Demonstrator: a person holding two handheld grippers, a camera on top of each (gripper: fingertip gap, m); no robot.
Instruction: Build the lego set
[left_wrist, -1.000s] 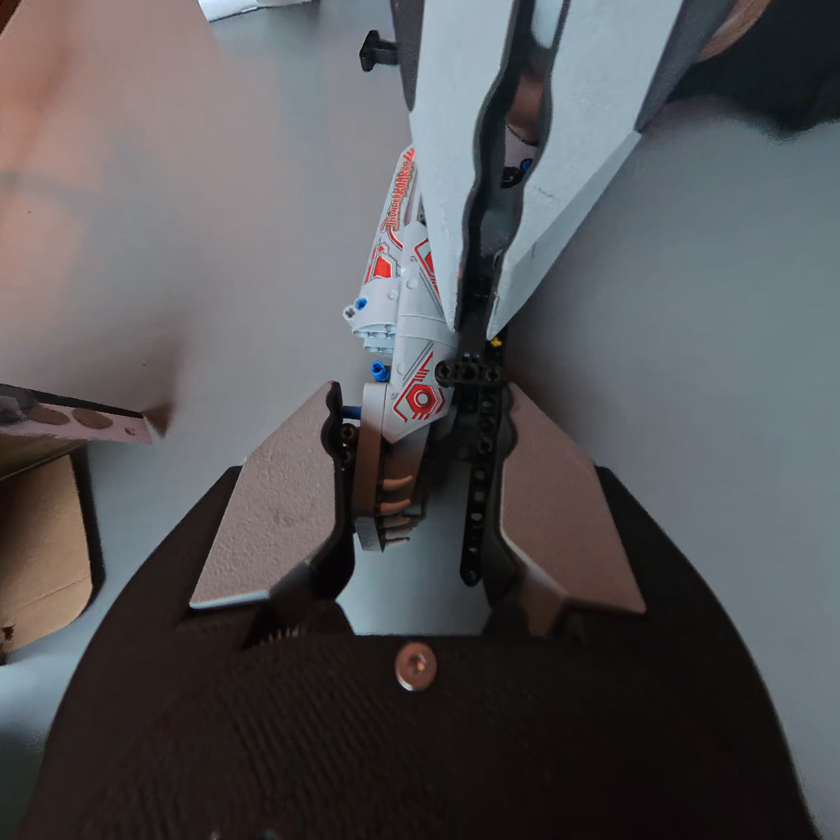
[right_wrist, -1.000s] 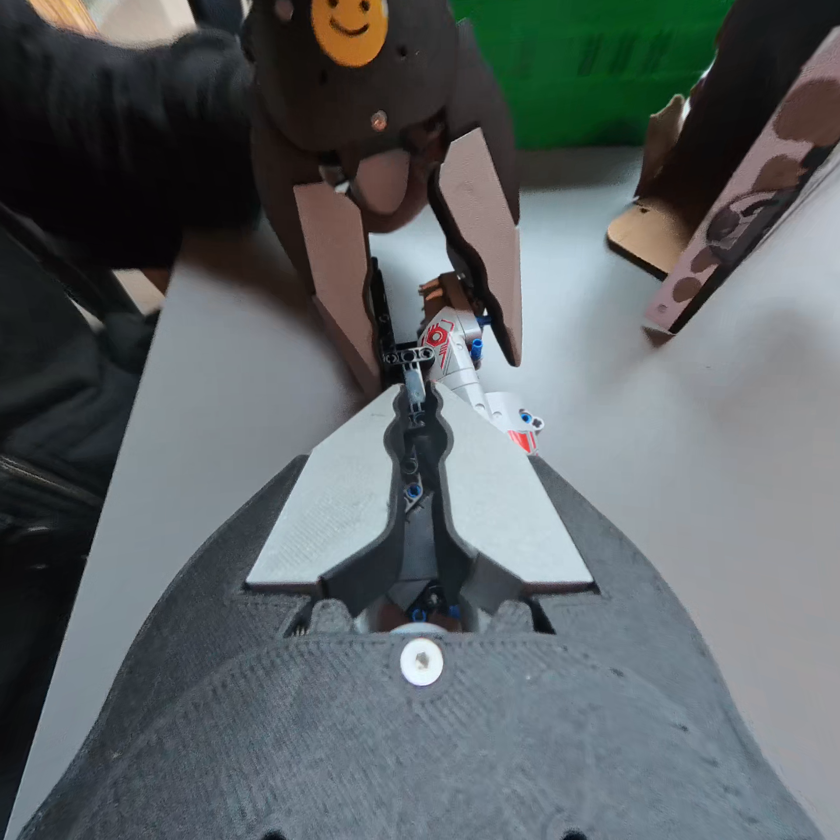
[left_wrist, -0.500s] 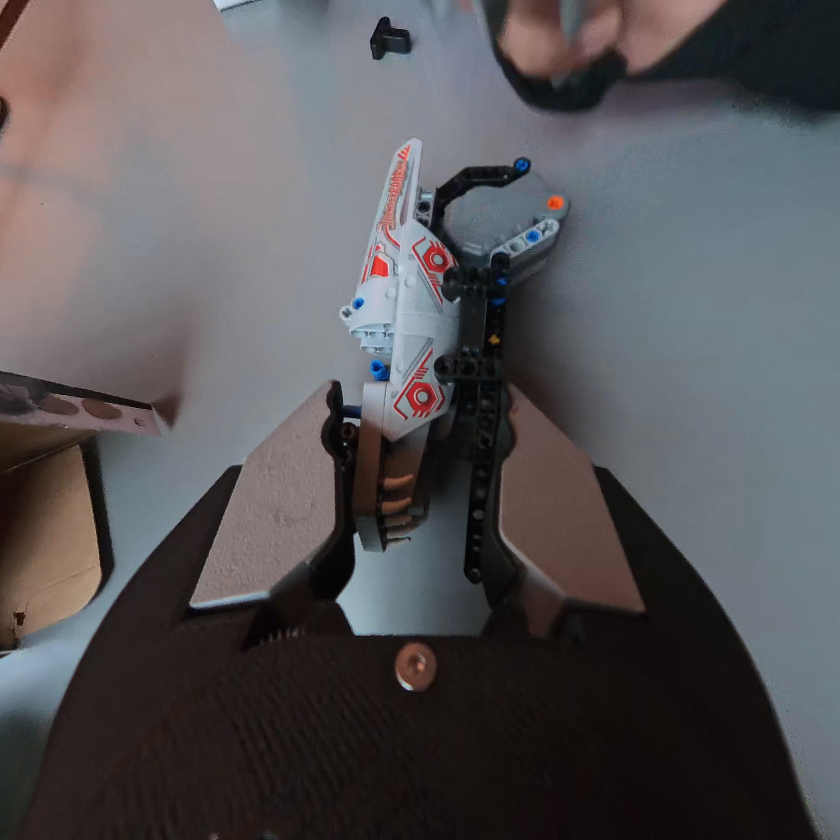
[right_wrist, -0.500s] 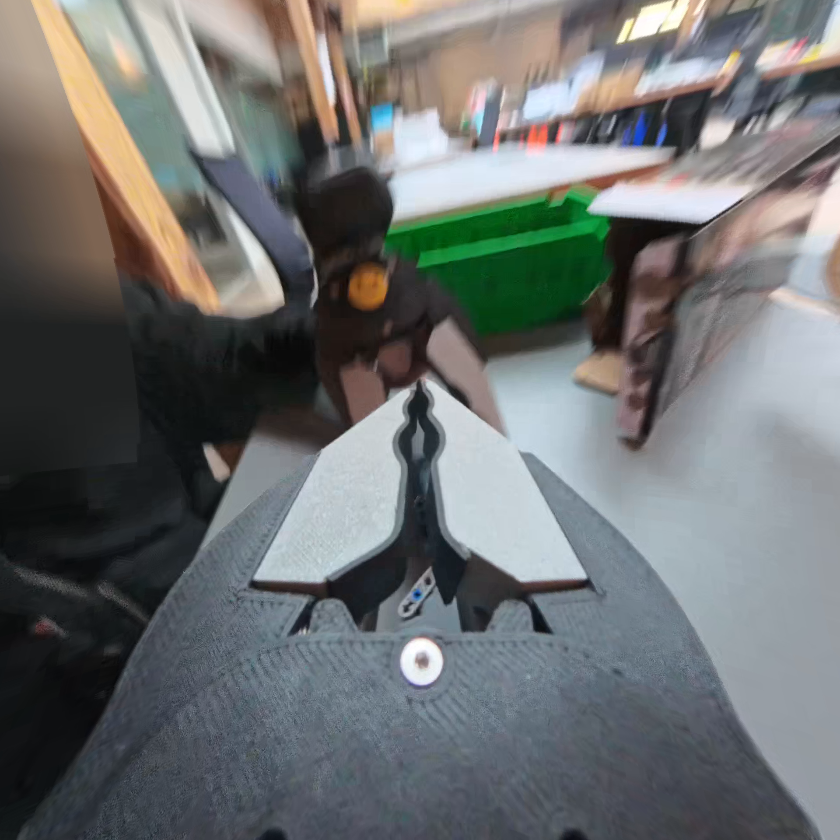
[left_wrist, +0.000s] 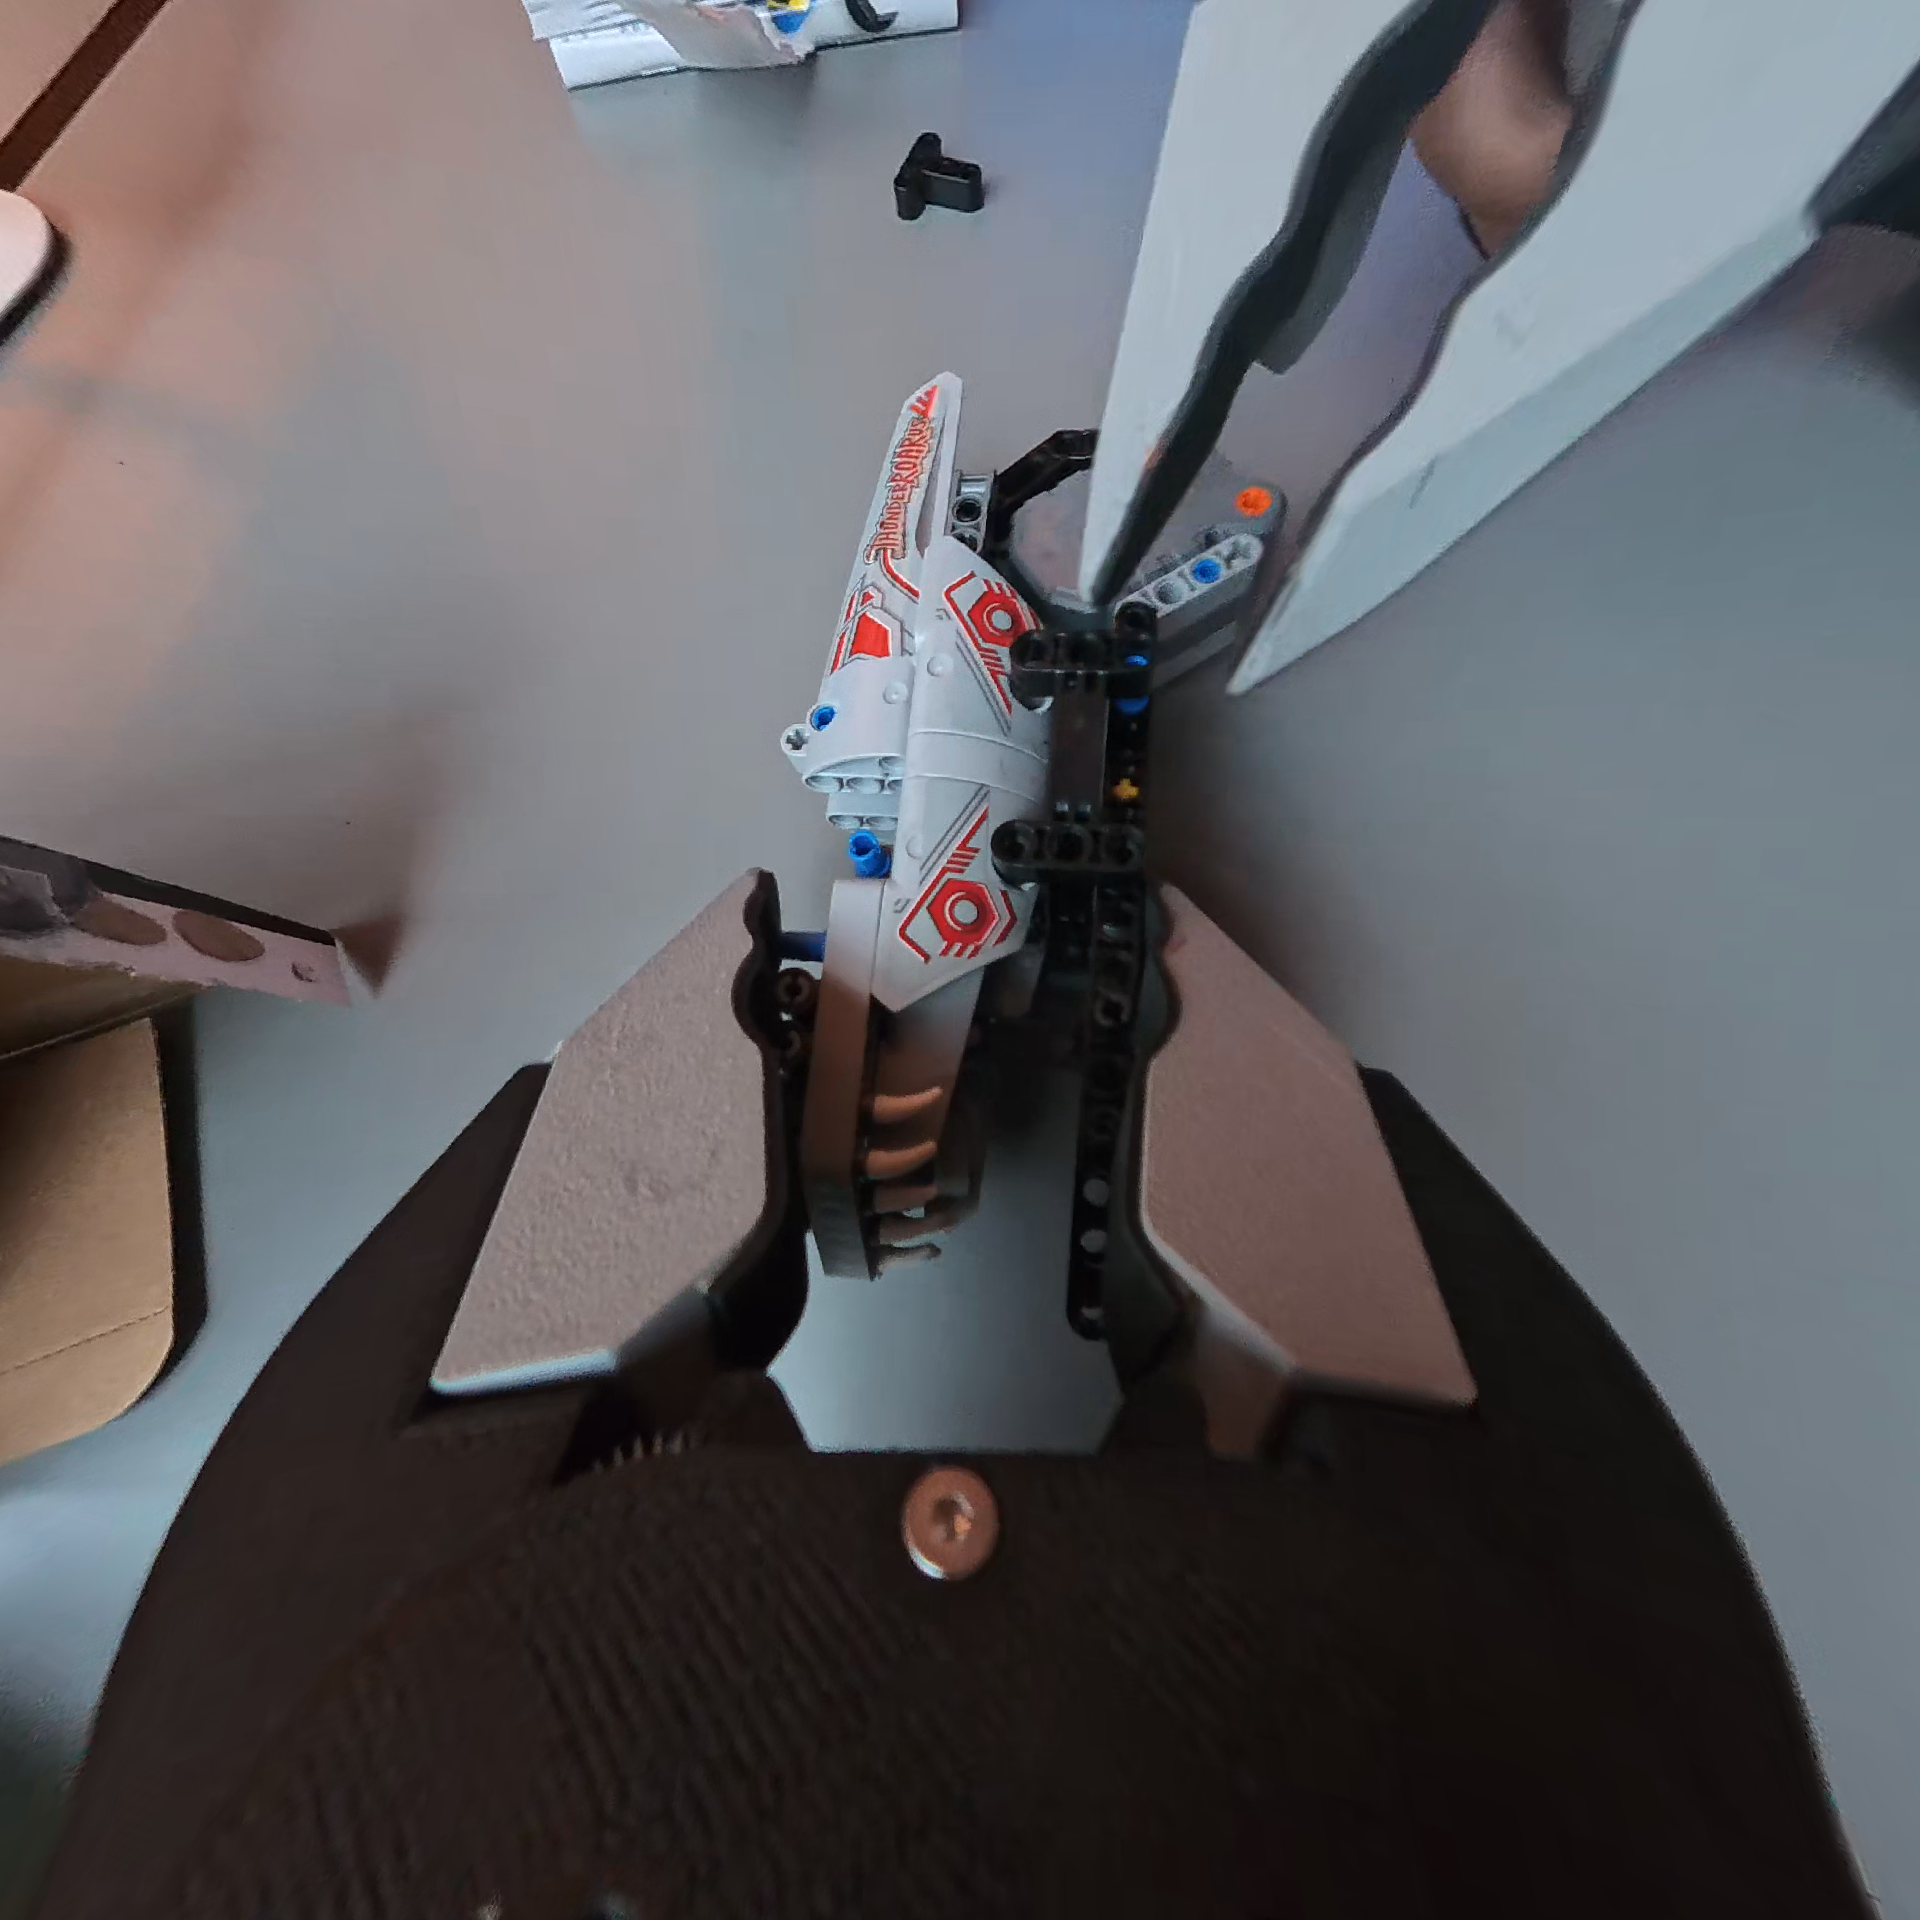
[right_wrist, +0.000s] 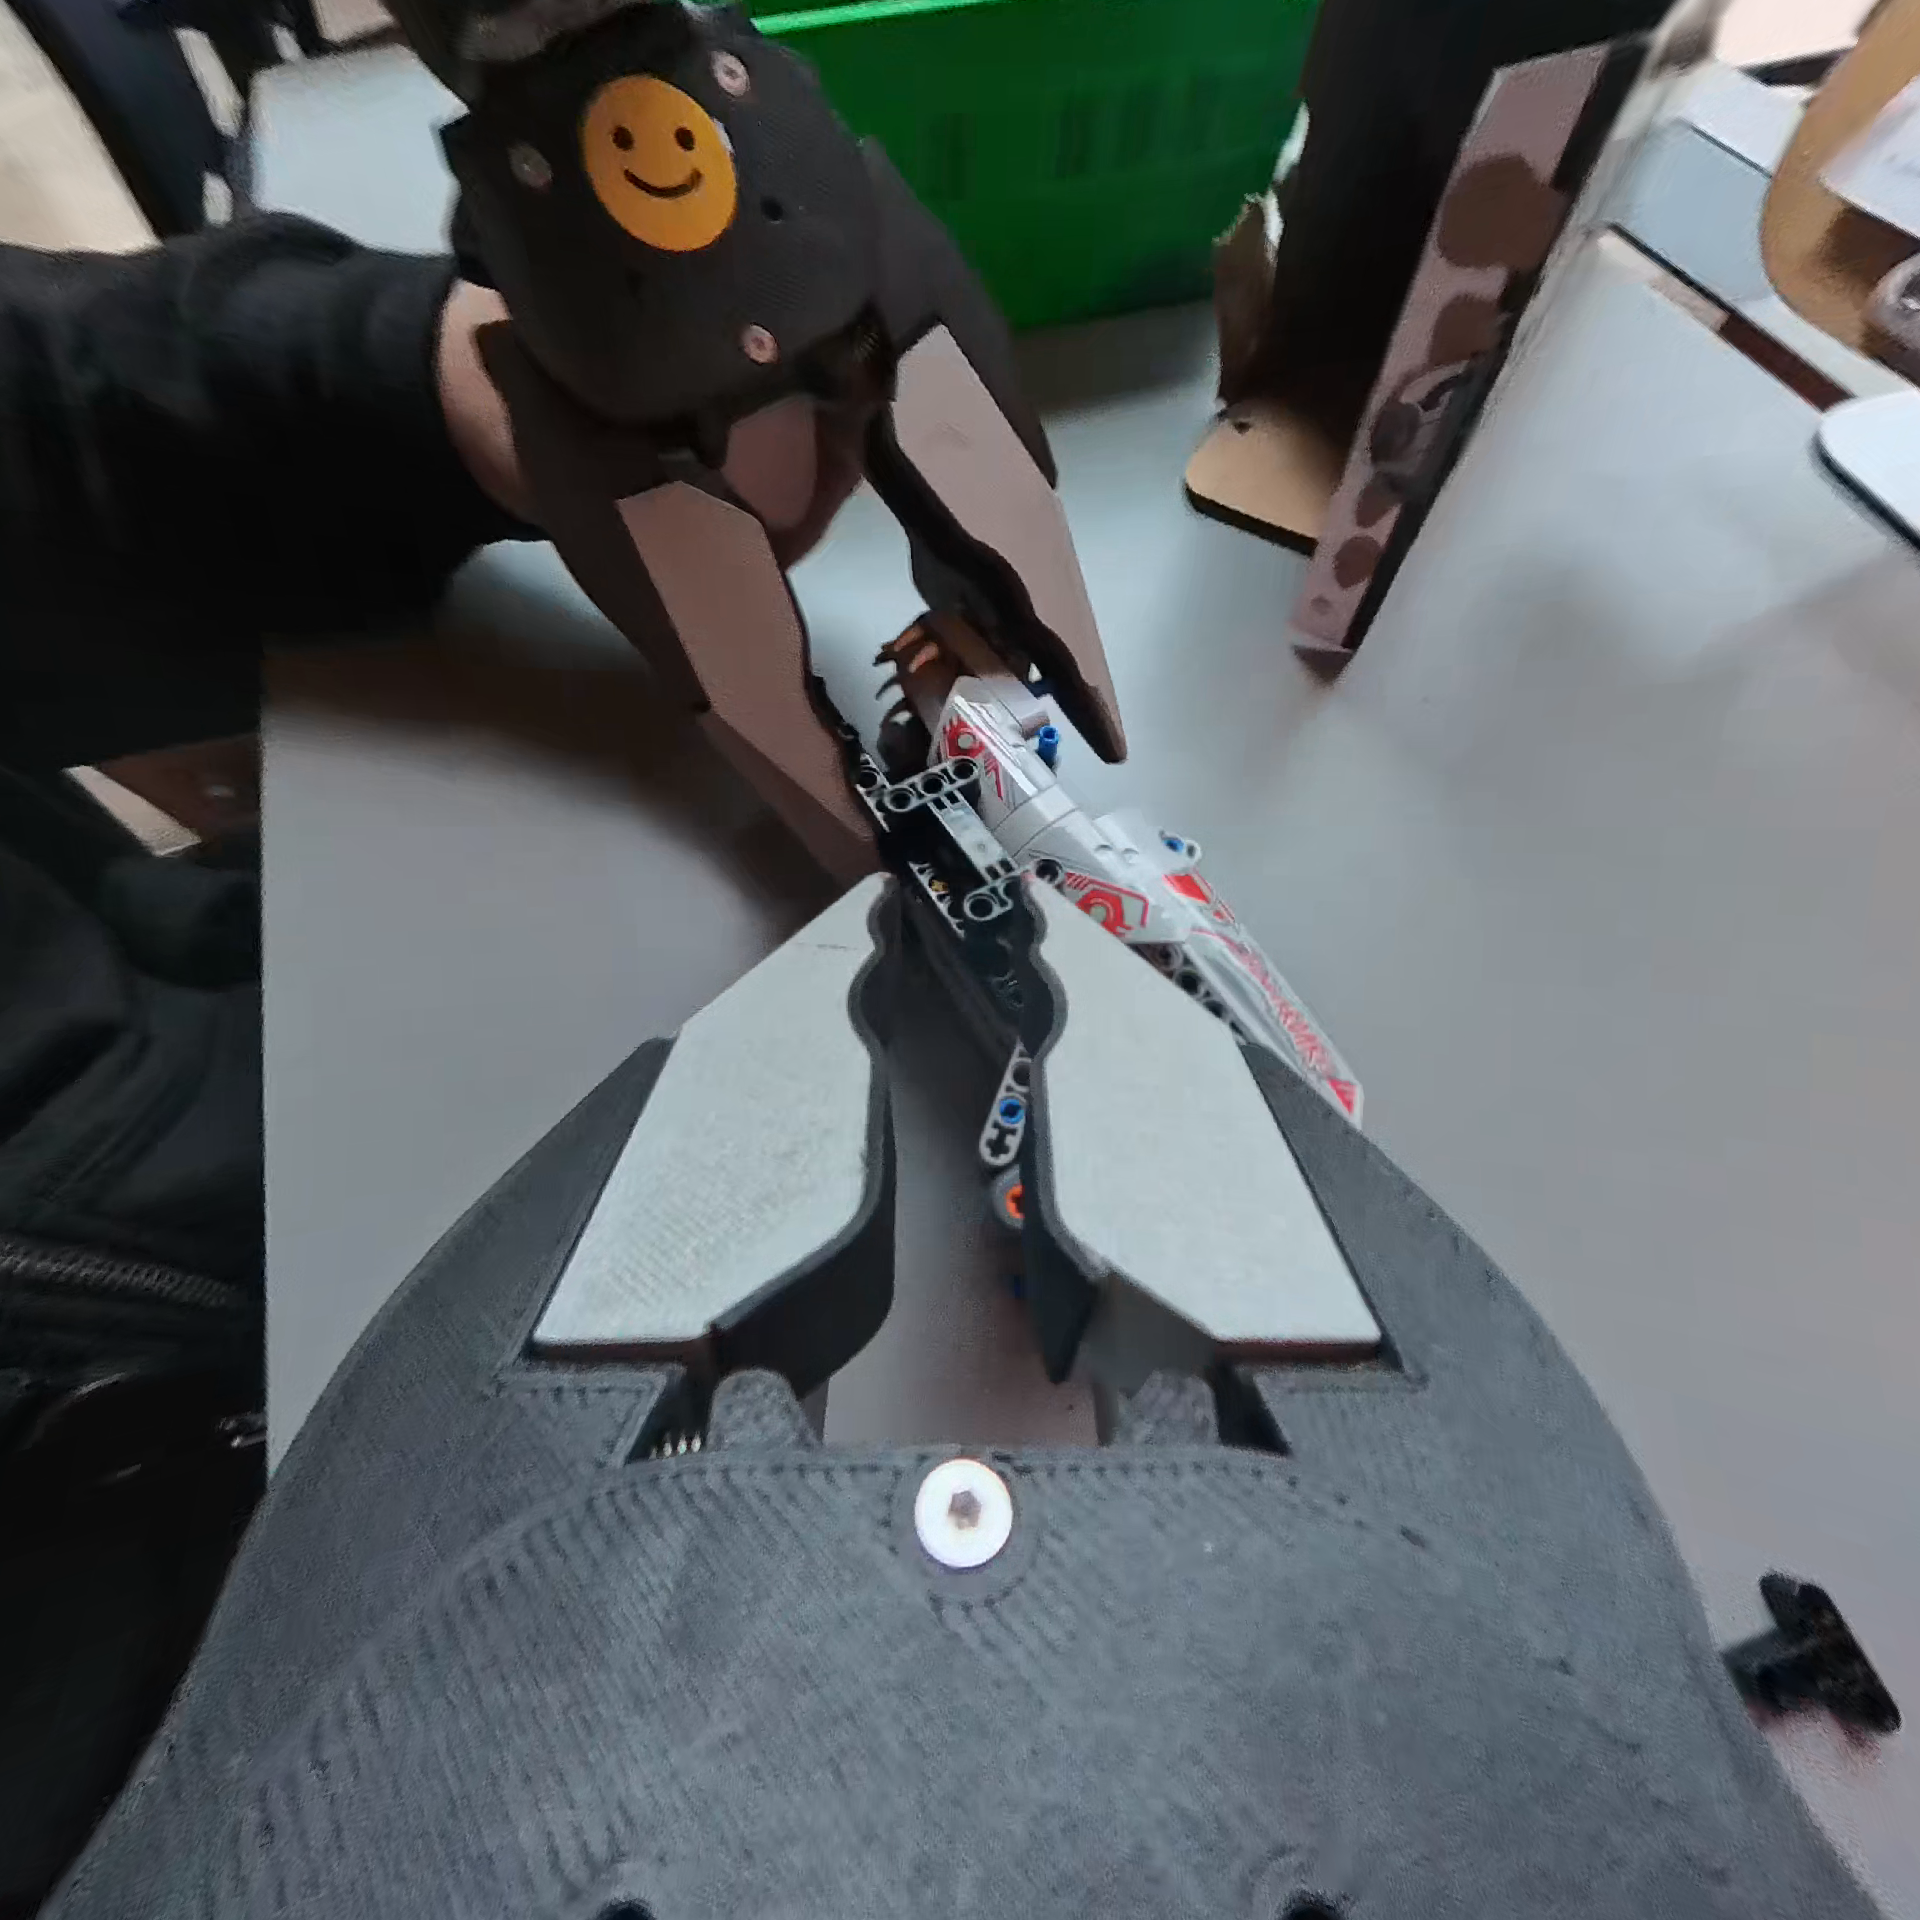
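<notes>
Grey table (right_wrist: 1558, 935), green crate (right_wrist: 1039, 135) behind; left claw (left_wrist: 961, 914) clamping lego model (left_wrist: 956, 727), right claw (right_wrist: 961, 914) parted around it

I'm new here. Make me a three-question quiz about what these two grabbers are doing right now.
1. True or false: the left gripper is clamped on the lego model.
2. Which colour is the crate behind the table? A red, B green, C yellow.
3. Fill in: the right gripper has its fingers ____ around the model's far end.

Key: 1 true; 2 B; 3 open. A loose black piece also lies apart from the model.
</notes>
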